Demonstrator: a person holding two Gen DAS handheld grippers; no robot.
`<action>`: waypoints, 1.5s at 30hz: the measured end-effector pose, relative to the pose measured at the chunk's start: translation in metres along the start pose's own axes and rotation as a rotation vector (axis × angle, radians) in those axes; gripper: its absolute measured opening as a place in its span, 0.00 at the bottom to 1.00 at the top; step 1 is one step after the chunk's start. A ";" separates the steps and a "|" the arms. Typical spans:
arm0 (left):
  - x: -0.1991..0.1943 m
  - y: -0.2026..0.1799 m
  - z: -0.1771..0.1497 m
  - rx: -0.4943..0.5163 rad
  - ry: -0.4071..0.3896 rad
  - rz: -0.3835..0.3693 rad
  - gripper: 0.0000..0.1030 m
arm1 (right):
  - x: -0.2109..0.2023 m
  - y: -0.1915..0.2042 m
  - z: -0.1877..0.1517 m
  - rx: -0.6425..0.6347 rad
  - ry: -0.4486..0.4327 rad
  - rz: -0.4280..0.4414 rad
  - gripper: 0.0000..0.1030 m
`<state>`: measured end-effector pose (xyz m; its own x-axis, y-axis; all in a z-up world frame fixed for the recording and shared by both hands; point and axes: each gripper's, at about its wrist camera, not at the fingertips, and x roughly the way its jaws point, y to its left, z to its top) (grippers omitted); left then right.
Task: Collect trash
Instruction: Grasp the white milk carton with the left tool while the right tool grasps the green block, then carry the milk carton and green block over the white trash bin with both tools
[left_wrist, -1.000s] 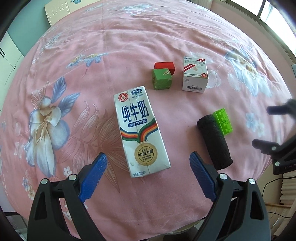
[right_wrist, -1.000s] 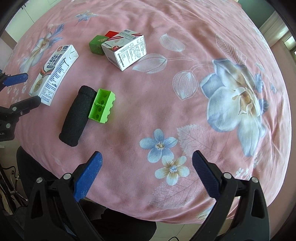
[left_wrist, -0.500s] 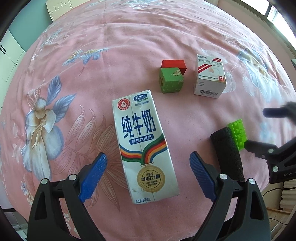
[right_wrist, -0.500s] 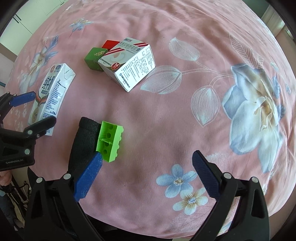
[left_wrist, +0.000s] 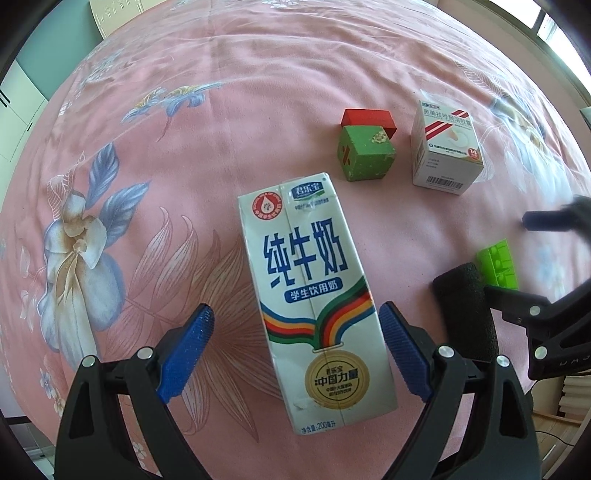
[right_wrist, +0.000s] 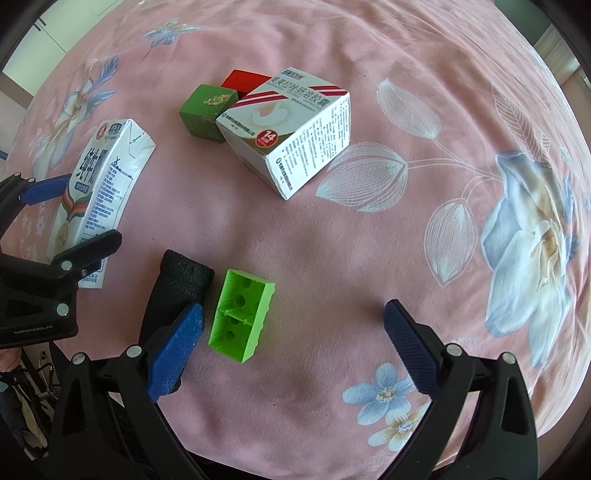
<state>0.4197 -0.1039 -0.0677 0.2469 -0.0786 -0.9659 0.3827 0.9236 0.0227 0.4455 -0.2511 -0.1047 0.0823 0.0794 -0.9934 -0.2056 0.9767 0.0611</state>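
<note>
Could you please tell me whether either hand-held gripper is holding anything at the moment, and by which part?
Nothing is held. The left hand-held gripper is open astride the milk carton; the right is open.

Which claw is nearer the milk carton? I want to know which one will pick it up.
Left. The left claw is open with its fingers either side of the milk carton. The right claw is off to the side, open around the green brick.
</note>
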 end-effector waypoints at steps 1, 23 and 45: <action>0.001 0.001 0.000 0.000 0.003 -0.003 0.90 | 0.001 0.001 0.001 -0.004 0.003 0.000 0.89; 0.001 -0.014 -0.014 0.077 -0.027 -0.013 0.51 | 0.013 0.054 -0.020 -0.158 0.017 -0.044 0.23; -0.037 -0.012 -0.047 0.164 -0.077 0.027 0.51 | -0.008 0.054 -0.049 -0.204 0.006 -0.054 0.22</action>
<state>0.3643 -0.0946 -0.0440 0.3241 -0.0885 -0.9419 0.5136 0.8526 0.0966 0.3862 -0.2082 -0.0981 0.0931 0.0261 -0.9953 -0.3941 0.9190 -0.0128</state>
